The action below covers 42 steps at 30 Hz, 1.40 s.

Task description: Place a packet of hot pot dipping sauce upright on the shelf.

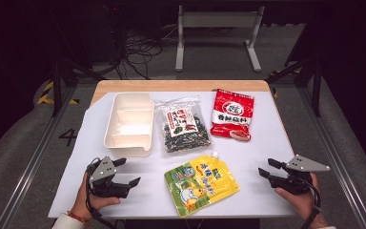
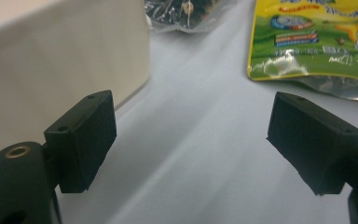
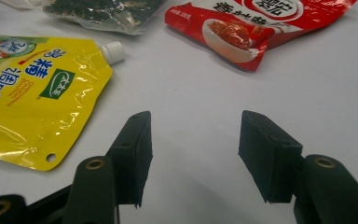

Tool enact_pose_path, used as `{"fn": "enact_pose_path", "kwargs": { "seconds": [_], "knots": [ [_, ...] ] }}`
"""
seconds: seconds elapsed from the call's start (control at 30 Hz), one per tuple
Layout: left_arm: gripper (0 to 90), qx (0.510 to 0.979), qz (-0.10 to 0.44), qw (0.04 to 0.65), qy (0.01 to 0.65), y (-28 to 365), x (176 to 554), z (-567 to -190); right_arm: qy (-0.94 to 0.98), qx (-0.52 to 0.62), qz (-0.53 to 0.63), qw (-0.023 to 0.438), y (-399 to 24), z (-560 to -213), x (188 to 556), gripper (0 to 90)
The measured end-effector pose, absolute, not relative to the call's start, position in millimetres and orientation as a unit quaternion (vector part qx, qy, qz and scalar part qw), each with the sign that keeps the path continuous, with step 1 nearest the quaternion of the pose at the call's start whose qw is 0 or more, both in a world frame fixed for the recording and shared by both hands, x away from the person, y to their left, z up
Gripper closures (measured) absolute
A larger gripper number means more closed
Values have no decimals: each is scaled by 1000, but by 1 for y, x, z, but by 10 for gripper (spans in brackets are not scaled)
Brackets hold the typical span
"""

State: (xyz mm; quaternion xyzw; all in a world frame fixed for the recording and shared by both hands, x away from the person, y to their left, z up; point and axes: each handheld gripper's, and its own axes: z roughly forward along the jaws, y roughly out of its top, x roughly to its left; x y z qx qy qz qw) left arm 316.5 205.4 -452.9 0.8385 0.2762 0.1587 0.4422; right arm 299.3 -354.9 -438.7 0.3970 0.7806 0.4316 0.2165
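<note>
The yellow spouted pouch (image 1: 201,183) lies flat on the table between both open, empty grippers, long axis slanting spout-away; left gripper (image 1: 127,172) sits slightly nearer than right gripper (image 1: 269,169)

The left gripper (image 2: 191,140) stood with its jaws wide apart over the white table surface (image 2: 205,154), nothing between them. A cream container wall (image 2: 60,65) rose just beyond the gripper's left jaw. Beyond the right jaw lay a green-yellow pouch (image 2: 312,42); a clear packet (image 2: 186,11) lay farther off.
</note>
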Motion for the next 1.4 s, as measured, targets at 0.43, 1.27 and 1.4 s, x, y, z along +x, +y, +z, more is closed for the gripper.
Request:
{"fn": "enact_pose_path", "kwargs": {
  "seconds": [0.43, 1.27, 1.4],
  "knots": [
    [231, 867, 120, 422, 237, 177, 313, -459, 823, 369, 404, 151, -324, -448, 299, 421],
    [191, 886, 40, 424, 183, 114, 344, -457, 865, 315, 371, 121, -281, -455, 278, 342],
    [184, 884, 20, 429, 185, 110, 349, -459, 868, 308, 369, 125, -279, -456, 279, 335]
  ]
}}
